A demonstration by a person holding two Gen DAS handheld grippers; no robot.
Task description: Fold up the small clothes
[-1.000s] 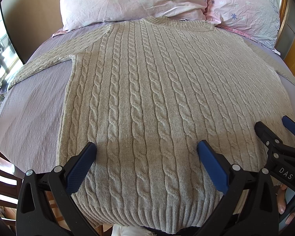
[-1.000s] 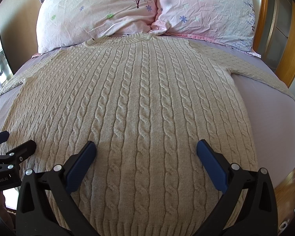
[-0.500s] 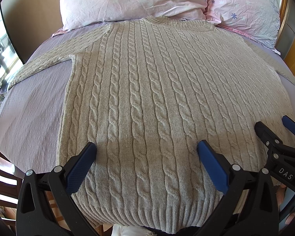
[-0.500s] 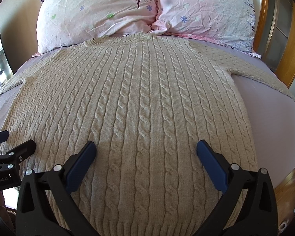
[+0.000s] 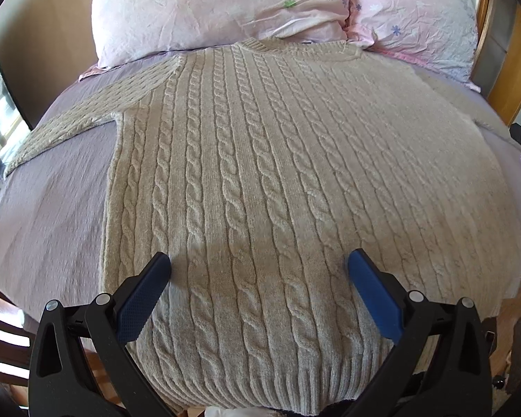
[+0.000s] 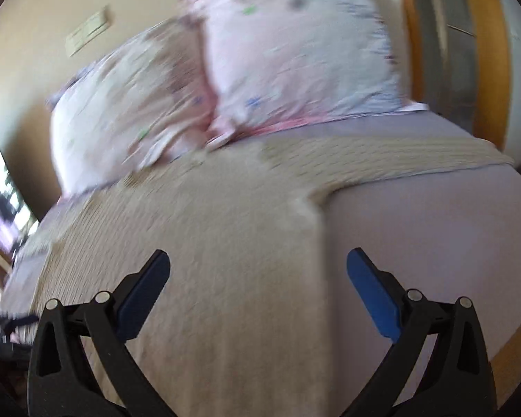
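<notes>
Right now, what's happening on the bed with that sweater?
A beige cable-knit sweater lies flat and unfolded on the bed, its collar up against two floral pillows. Both sleeves are spread outward. The left tongs hover open above the hem area, gripping nothing. The right tongs are open too, over the sweater's right edge near the right sleeve; that view is blurred. No fold has been made yet.
</notes>
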